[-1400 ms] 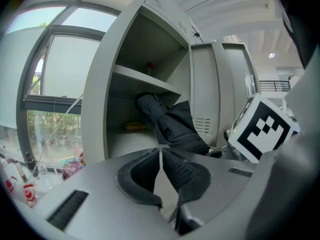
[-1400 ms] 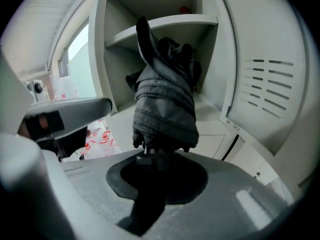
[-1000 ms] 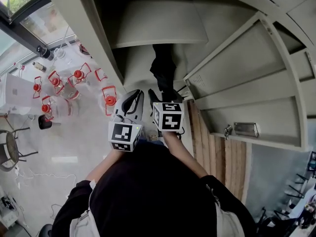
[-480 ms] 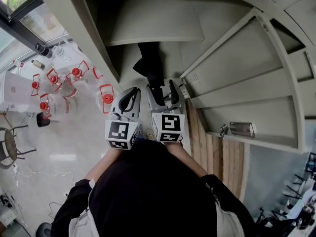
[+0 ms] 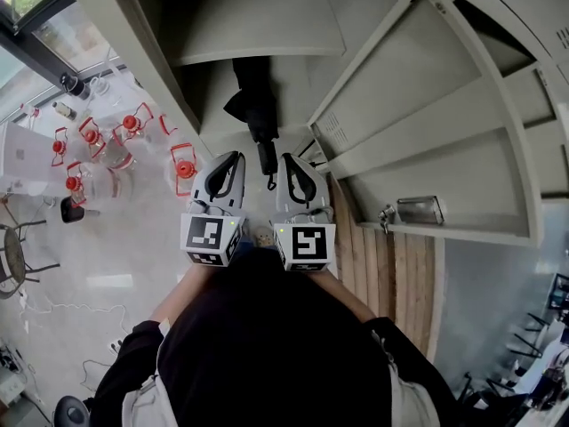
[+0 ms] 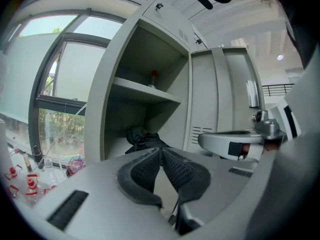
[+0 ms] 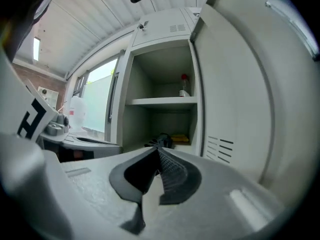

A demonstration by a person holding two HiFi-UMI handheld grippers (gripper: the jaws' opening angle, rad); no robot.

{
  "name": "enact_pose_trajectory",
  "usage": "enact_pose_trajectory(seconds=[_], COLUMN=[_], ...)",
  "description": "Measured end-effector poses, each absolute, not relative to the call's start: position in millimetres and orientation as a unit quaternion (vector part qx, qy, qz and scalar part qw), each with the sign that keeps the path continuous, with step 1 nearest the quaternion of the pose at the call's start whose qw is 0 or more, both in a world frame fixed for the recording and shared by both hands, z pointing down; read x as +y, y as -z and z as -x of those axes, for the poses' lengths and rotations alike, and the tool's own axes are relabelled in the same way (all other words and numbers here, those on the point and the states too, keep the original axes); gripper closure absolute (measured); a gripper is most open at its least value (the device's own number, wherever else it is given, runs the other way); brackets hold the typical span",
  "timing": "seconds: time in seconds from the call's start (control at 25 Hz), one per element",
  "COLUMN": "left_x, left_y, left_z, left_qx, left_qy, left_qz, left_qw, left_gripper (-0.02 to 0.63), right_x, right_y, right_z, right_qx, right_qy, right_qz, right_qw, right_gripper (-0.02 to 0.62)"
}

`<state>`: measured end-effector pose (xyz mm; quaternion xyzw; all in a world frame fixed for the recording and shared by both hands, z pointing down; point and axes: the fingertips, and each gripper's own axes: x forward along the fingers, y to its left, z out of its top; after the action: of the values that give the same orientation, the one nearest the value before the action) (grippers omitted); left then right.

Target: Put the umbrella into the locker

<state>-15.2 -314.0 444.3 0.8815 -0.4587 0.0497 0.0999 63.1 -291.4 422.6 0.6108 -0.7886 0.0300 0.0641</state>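
The black folded umbrella (image 5: 252,103) lies on the floor of the locker's lower compartment (image 5: 298,96), its handle pointing out toward me. It shows as a dark bundle in the left gripper view (image 6: 143,139) and in the right gripper view (image 7: 162,141). Both grippers hover side by side just outside the opening. My left gripper (image 5: 228,157) is shut, pads together and empty (image 6: 161,150). To the right of the handle, my right gripper (image 5: 296,159) is shut on nothing, clear of the umbrella (image 7: 157,149).
The locker door (image 5: 404,87) stands open at the right. A shelf (image 5: 258,34) splits the locker; a small red-capped bottle (image 7: 184,86) stands on it. A yellow item (image 7: 181,138) lies behind the umbrella. Red-lidded jars (image 5: 182,169) stand at the left.
My right gripper opened around the umbrella's handle, let it go, drew back upward and shut empty. The umbrella now rests inside the locker. The left gripper barely shifted.
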Motion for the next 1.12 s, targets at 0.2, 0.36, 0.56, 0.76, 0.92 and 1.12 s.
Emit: enact_pose_trajectory(seconds=[0.2,0.36,0.56,0.76,0.92,1.12], left_x=[-287.8,-266.9,-250.9,-258.8,-274.8,-294.7], left_y=[-428.8,-423.4,-430.6,-434.2,-431.6,-433.6], left_z=[7.3,6.8,3.9,0.0,7.2,17.1], left_qx=[-0.476,-0.497,-0.492,-0.464,-0.460,-0.457], left_qy=[-0.045,-0.041,-0.037,-0.045,-0.046,-0.052], left_qz=[-0.874,-0.864,-0.868,-0.883,-0.885,-0.885], left_qw=[0.083,0.066,0.064,0.056,0.064,0.068], left_gripper=[0.595,0.600,0.600,0.600,0.600,0.600], right_x=[-269.8,-255.6,-250.3,-265.1,-293.3,-338.4], right_y=[-427.1,-434.1,-459.1,-474.9,-475.8,-476.2], right_z=[-69.3,-66.7,-56.2,-41.7,-34.1,-28.7], right_qx=[-0.804,-0.822,-0.835,-0.837,-0.826,-0.814], right_qy=[-0.033,-0.035,-0.039,-0.051,-0.050,-0.054], right_qz=[-0.589,-0.564,-0.540,-0.532,-0.548,-0.565], right_qw=[0.069,0.069,0.095,0.116,0.124,0.129], right_gripper=[0.592,0.592,0.592,0.592,0.592,0.592])
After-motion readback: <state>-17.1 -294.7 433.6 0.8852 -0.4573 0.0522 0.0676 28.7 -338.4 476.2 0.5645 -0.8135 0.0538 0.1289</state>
